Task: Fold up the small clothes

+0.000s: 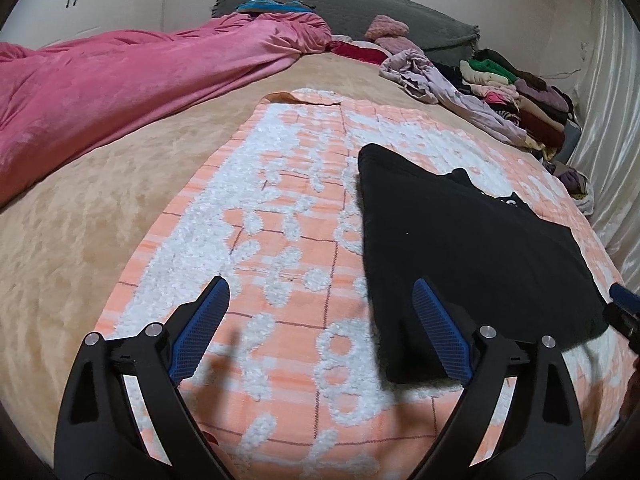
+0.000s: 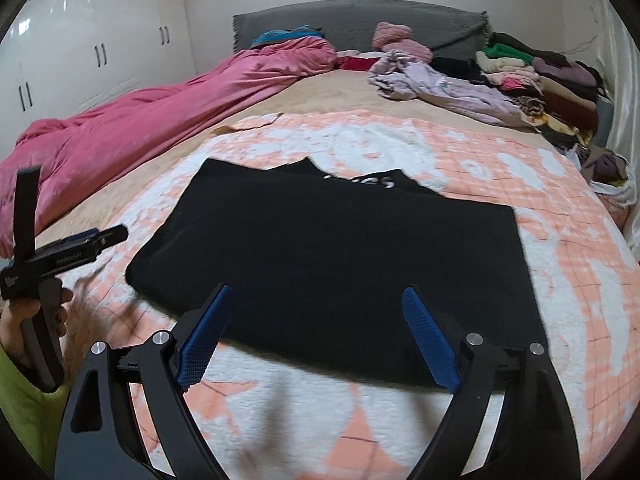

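A black garment (image 2: 328, 264) lies folded flat on the orange-and-white blanket (image 1: 280, 208) near the bed's foot edge, with white lettering by its neckline, only "es" legible. The right gripper (image 2: 316, 300) hangs angled down over the garment's near edge, blue pads spread wide and empty. The left gripper (image 1: 320, 292), held by a hand (image 2: 24, 320) in a green sleeve (image 2: 24, 400), hovers released over the blanket beside the garment's left edge.
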A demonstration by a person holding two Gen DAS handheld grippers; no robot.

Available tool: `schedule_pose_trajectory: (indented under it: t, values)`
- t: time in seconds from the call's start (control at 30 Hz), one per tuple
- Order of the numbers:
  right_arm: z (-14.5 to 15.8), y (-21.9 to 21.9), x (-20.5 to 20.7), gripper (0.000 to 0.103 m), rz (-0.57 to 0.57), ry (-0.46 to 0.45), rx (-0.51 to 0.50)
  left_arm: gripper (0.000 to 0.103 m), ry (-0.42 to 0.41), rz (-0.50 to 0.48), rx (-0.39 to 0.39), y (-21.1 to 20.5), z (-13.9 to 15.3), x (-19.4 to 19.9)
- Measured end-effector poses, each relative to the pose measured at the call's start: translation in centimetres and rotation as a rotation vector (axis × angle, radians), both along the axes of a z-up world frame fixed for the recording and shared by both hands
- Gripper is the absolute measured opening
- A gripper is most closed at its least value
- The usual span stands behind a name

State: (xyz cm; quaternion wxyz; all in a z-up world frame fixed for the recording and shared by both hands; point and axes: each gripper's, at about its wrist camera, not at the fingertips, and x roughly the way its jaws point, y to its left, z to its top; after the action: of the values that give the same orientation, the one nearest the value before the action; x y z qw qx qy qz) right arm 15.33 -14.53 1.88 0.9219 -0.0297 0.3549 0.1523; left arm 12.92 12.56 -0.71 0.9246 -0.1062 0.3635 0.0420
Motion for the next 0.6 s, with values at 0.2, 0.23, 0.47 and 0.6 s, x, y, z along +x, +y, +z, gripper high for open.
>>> schedule_pose_trajectory:
  t: [0.2, 0.23, 0.47, 0.6]
  values:
    - [-1.2, 3.2, -0.3, 0.086, 0.069, 0.011, -0.026, 0.086, 0.012, 0.018, -0.007, 0.6, -0.2, 0.1]
    - [-1.4, 3.6, -0.3, 0.086, 0.079, 0.012, -0.028, 0.086, 0.013, 0.021, -0.008, 0.7, -0.2, 0.1]
    - [-2.6, 6.5, -0.3, 0.086, 0.147, 0.020, -0.058, 0.093, 0.016, 0.040, -0.019, 1.4, -0.3, 0.2]
    - [-3.2, 7.9, -0.4, 0.086, 0.181, 0.016, -0.079, 0.093, 0.017, 0.049, -0.026, 1.9, -0.3, 0.3]
